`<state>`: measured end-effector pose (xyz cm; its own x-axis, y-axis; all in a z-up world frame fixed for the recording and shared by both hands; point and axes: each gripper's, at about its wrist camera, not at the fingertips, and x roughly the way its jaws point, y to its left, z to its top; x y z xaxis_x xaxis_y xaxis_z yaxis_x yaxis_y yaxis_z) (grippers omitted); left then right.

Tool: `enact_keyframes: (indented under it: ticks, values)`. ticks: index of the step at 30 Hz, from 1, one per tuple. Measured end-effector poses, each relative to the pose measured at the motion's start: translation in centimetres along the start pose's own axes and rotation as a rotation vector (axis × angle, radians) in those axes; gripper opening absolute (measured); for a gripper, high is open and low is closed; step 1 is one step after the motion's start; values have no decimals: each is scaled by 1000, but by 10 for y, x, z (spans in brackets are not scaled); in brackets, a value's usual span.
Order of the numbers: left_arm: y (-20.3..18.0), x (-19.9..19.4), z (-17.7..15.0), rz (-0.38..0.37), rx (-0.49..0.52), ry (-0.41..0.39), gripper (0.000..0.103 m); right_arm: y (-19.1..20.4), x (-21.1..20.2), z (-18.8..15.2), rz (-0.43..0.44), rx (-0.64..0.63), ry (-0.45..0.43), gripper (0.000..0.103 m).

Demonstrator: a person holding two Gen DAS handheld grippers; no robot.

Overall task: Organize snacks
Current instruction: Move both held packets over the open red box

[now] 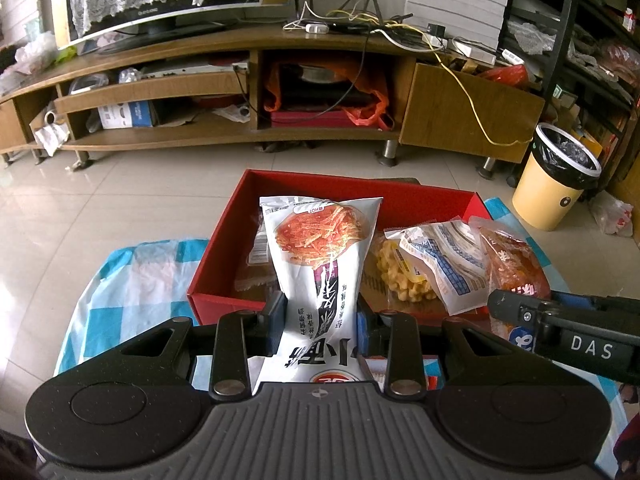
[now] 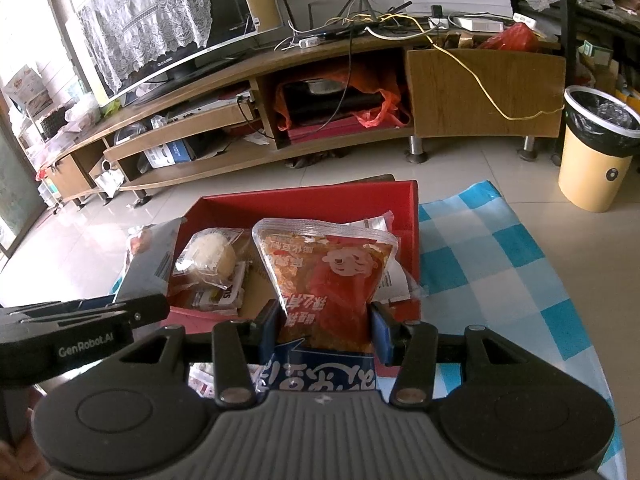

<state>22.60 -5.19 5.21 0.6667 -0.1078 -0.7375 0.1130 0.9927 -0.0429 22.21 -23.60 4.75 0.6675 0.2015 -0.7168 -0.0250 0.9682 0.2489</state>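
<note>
The white snack bag hides much of the red box, which holds a yellow snack pack at 3 o'clock. Left gripper jaws clamp the white bag; right gripper jaws clamp an orange snack bag.

white packet hiding box contents, bin cut off

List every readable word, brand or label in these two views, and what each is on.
"DAS": right gripper arm, left wrist view.
"GenRobot.AI": left gripper arm, right wrist view.
"HOT": white snack bag, upside down.
Chinese print on the white bag and red snack bag: inverted, not transcribed.
TV bezel: too small.
</note>
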Motion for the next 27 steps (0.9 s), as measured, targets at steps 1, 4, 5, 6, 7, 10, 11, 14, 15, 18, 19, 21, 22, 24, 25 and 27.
enact_keyframes:
  ticks: [1, 4, 5, 6, 7, 10, 11, 14, 15, 18, 19, 21, 22, 24, 25, 27]
  values:
    - [0, 0, 0, 0, 0, 0, 42, 1, 0, 1, 1, 0, 0, 44]
    - [0, 1, 0, -1, 1, 2, 42, 1, 1, 1, 1, 1, -1, 44]
    - [0, 2, 0, -1, 2, 2, 42, 1, 1, 1, 1, 1, -2, 44]
    - [0, 3, 1, -1, 2, 2, 42, 2, 1, 2, 2, 1, -3, 44]
    - [0, 3, 1, -1, 1, 2, 42, 2, 2, 3, 2, 3, -5, 44]
    - [0, 3, 1, -1, 2, 1, 42, 3, 3, 4, 4, 5, -6, 44]
    - [0, 3, 1, -1, 2, 2, 42, 3, 4, 5, 5, 4, -7, 44]
    - [0, 4, 1, 0, 1, 2, 42, 4, 6, 6, 7, 2, -7, 44]
    - [0, 4, 1, 0, 1, 2, 42, 5, 7, 6, 8, 1, -6, 44]
    - [1, 6, 3, 1, 0, 3, 42, 5, 7, 7, 9, -2, -5, 44]
    - [1, 7, 3, 2, 0, 3, 42, 6, 8, 8, 9, -2, -5, 44]
    - [1, 9, 5, 3, -2, 4, 42, 6, 9, 8, 10, -4, -5, 44]
    - [1, 9, 5, 4, -2, 4, 42, 7, 9, 9, 10, -4, -6, 44]
    - [1, 12, 7, 5, -3, 6, 42, 7, 11, 11, 12, -5, -8, 44]
    - [1, 13, 8, 5, -3, 7, 42, 7, 11, 11, 12, -4, -9, 44]
    - [1, 15, 8, 5, -3, 7, 42, 7, 12, 12, 11, -1, -11, 44]
